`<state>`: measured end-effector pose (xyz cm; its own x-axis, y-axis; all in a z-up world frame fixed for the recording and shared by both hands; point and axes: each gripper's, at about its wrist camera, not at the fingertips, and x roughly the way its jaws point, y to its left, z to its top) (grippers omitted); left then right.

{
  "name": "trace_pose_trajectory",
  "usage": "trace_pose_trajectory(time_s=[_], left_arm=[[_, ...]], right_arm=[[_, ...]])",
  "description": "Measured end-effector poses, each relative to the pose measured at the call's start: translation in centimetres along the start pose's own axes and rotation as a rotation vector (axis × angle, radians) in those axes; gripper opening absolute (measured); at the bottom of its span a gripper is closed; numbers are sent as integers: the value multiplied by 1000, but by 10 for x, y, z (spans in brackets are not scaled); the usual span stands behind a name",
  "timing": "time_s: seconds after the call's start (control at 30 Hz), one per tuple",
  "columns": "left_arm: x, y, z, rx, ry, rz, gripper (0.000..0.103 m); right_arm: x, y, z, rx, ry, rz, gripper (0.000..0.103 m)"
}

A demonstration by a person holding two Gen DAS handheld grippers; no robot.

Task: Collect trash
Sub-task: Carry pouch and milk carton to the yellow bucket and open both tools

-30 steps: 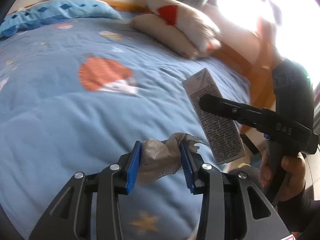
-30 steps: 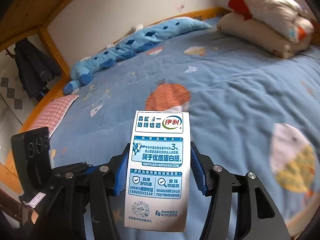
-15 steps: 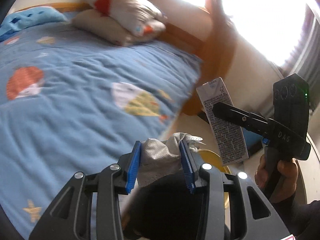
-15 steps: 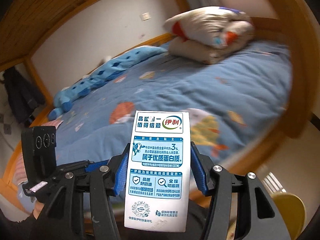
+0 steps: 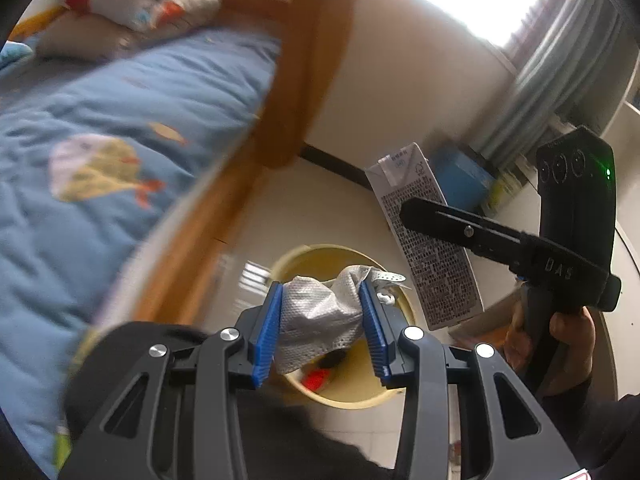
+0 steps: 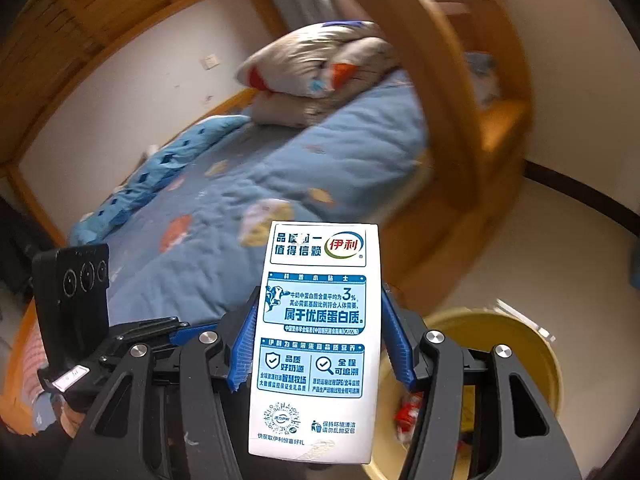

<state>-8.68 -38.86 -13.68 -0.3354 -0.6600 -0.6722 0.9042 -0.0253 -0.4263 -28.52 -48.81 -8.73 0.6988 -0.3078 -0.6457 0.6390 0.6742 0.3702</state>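
Note:
My left gripper is shut on a crumpled white tissue and holds it above a yellow trash bin on the floor. My right gripper is shut on a white and blue milk carton, held upright. The bin shows at the lower right of the right wrist view, with red trash inside. In the left wrist view the carton and the right gripper hang to the right of the bin.
The bed with a blue quilt and its wooden frame lies to the left. Folded pillows rest at its far end. A cream floor surrounds the bin. A blue box stands by the wall.
Both grippers have swung away from over the bed to the floor beside it. The yellow bin has come into view beneath them. Both still hold their items.

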Motion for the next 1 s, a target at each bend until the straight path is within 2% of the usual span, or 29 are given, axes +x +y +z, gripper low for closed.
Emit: trace_pose_trajectory(time_s=[0.23, 0.4, 0.47, 0.53, 0.57, 0.6, 0.73, 1.0], left_arm=[[51, -32, -10, 50, 112, -13, 40], [86, -55, -17, 101, 180, -4, 40], [96, -64, -18, 136, 208, 6, 50], [104, -73, -20, 176, 216, 29, 63], [109, -77, -21, 194, 229, 42, 73], [110, -79, -23, 199, 234, 49, 79], [118, -82, -28, 217, 262, 71, 80], [114, -82, -26, 210, 252, 64, 82]], right_arm=[[-22, -61, -37, 77, 30, -91, 54], [-26, -87, -48, 85, 45, -133, 54], [-27, -96, -49, 94, 58, -139, 56], [-27, -105, -49, 101, 79, -163, 71], [-28, -109, -49, 106, 77, -176, 72], [-28, -113, -49, 111, 79, -180, 72], [-34, -121, -54, 124, 70, -175, 72], [-32, -119, -60, 148, 91, -148, 72]])
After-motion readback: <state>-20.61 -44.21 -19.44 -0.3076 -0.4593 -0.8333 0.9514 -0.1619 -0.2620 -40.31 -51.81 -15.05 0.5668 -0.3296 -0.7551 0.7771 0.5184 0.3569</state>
